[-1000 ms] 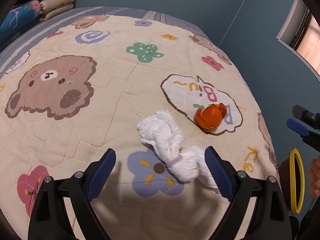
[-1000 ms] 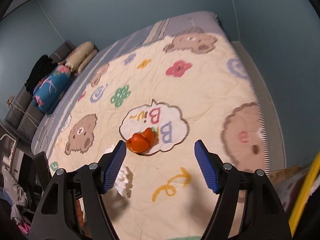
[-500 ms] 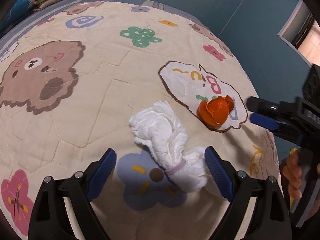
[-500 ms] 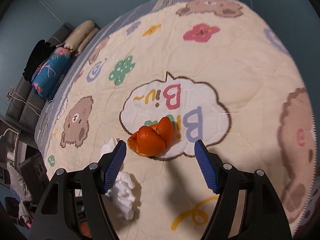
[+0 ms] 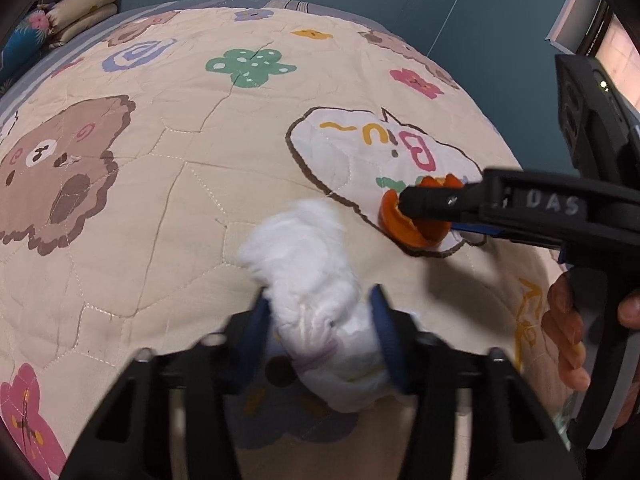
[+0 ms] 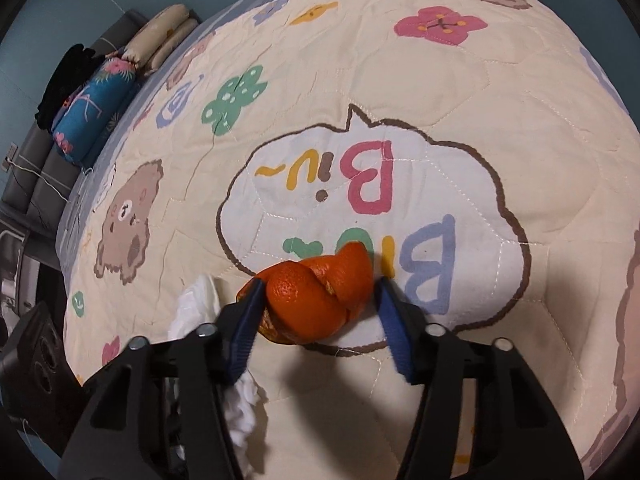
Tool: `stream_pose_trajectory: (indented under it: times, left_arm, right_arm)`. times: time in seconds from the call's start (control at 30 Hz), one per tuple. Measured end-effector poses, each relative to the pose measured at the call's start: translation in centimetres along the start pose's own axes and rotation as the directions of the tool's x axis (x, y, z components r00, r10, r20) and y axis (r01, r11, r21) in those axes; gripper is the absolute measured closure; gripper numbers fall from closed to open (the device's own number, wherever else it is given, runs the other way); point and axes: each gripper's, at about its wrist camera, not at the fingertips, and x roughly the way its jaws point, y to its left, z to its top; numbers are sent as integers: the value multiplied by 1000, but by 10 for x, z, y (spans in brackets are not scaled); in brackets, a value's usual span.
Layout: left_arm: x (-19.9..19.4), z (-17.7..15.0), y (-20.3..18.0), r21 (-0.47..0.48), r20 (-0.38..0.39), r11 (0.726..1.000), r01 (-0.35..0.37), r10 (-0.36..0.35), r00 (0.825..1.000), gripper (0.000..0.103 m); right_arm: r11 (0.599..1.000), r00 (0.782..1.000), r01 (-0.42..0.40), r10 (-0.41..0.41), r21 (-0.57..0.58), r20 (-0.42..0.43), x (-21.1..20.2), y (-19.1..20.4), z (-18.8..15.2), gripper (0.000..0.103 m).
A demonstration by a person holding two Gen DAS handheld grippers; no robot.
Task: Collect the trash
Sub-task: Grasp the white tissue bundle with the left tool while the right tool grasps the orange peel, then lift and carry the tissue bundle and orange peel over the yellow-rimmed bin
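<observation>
Trash on the quilt [image 5: 160, 208] comes to two pieces as far as I can see, and neither is collected yet. My left gripper [image 5: 320, 332] has its blue pads pressed against both sides of the white tissue wad [image 5: 316, 304], so I read it as clamped on the wad, though motion blur keeps me from being sure how firm the hold is. The wad lies on the near part of the quilt, over a printed flower. My right gripper [image 6: 316, 316] straddles the orange peel [image 6: 316, 300], which sits on the near edge of the white speech-bubble print [image 6: 360, 200]; the left pad touches the peel, the right pad is just beside it, so I cannot tell whether it is gripped. Both pieces rest on the fabric. By my judgement what is left is lifting both and carrying them to a bin, and I see no bin in either view
</observation>
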Motion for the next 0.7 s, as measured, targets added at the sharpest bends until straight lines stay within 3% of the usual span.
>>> stream_pose_trajectory:
  times: [0.1,0.17,0.47,0.7]
  left_arm:
    - [0,0,0,-5,-1,1000,15,-15,1000,85]
    - [-1,0,0,-4,1,1000,22,-22,1000,87]
    - [-28,-2,-3,-4,27,998,65,-65,998,88]
    - [-63,-8,-12,22,62,996,84,-85,994,88]
  right_arm:
    - [1000,1000,18,-18,-14,11,-1,3,-2,66]
    - [999,999,28,-27,-25,17,-3,6,-3,68]
    - [1000,999,12,-11,-27,43,-28,8,-9,72]
    - [1000,994,-14,15,-12,105,-78,4,-23,72]
